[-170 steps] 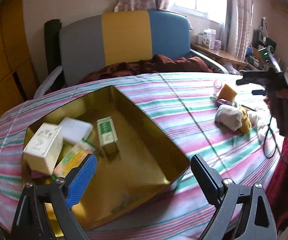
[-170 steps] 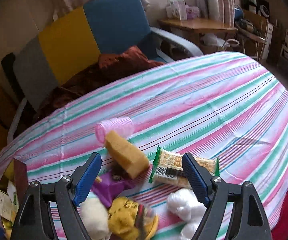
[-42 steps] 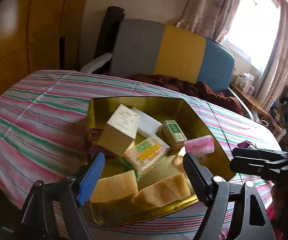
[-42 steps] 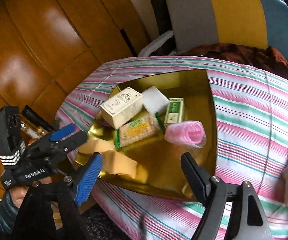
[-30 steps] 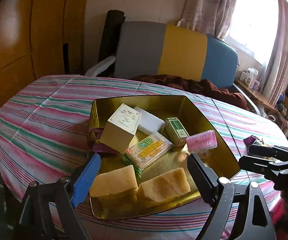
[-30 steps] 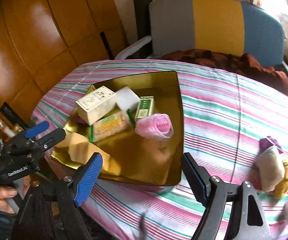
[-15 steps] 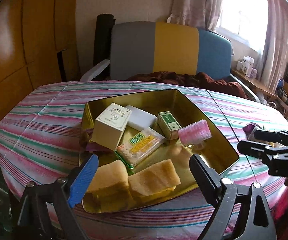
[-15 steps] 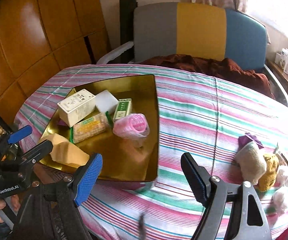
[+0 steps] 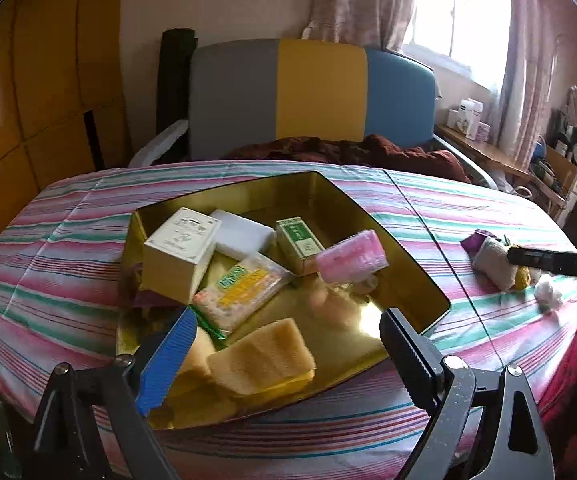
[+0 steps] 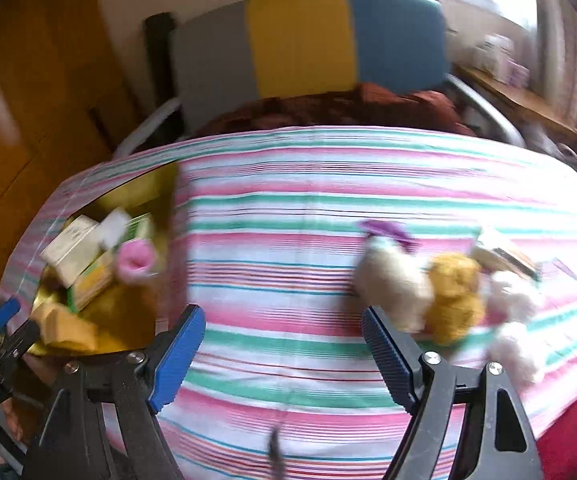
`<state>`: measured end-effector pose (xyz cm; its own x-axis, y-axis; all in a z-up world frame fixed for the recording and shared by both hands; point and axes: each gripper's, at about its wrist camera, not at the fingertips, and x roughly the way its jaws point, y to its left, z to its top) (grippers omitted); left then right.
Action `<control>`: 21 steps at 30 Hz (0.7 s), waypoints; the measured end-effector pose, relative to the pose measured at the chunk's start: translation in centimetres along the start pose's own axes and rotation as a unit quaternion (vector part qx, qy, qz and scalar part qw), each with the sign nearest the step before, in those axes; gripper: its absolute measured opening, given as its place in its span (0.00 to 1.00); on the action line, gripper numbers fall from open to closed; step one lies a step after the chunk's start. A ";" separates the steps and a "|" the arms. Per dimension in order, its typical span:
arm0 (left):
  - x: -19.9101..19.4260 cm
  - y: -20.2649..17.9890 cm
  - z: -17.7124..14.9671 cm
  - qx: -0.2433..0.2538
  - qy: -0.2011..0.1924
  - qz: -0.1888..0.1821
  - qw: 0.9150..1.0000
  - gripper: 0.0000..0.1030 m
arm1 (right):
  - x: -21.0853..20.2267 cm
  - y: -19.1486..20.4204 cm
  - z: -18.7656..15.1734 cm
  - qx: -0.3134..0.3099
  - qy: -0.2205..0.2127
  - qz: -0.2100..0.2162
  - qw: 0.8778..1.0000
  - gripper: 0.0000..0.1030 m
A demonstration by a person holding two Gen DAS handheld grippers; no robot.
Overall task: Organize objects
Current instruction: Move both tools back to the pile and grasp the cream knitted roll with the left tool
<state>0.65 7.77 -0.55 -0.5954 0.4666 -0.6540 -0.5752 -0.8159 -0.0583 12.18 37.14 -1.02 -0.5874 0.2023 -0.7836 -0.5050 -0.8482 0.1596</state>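
Observation:
A gold tin tray (image 9: 404, 264) on the striped tablecloth holds a cream box (image 9: 180, 252), a white block (image 9: 240, 234), a green box (image 9: 298, 242), a snack bar (image 9: 240, 296), a pink hair roller (image 9: 350, 260) and two sponges (image 9: 262, 356). My left gripper (image 9: 284, 356) is open and empty above the tray's near edge. My right gripper (image 10: 284, 352) is open and empty over bare cloth. Right of it lie a white plush (image 10: 390, 280), a yellow plush (image 10: 454, 292), a purple piece (image 10: 386, 232) and white cotton (image 10: 514, 328). The tray (image 10: 134, 196) is at the left in the blurred right wrist view.
A grey, yellow and blue chair (image 9: 312, 96) with a dark red blanket (image 9: 352, 152) stands behind the table. Wooden panels (image 9: 36, 80) line the left wall. A cluttered shelf (image 9: 500, 156) stands by the window at the right.
My right gripper has swung right, away from the tray toward the plush toys; its view is blurred. My left gripper has shifted slightly over the tray. The roller and sponges lie in the tray.

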 end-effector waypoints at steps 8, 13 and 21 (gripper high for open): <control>0.8 -2.0 0.5 0.023 0.006 -0.029 0.999 0.91 | -2.8 -11.1 1.1 0.144 -0.033 -0.072 0.986 0.82; 1.0 -4.5 1.3 0.056 0.003 -0.056 0.997 0.92 | -2.6 -16.9 0.1 0.249 -0.028 -0.073 0.965 0.83; 2.6 -11.5 2.6 0.115 0.013 -0.123 0.986 0.95 | -2.8 -19.3 -0.8 0.310 -0.043 -0.021 0.949 0.83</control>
<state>4.28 19.22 0.40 -0.4087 0.6289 -0.6614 -0.8144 -0.5785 -0.0467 24.07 52.57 -2.38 -0.5948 0.2908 -0.7494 -0.7885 -0.3925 0.4735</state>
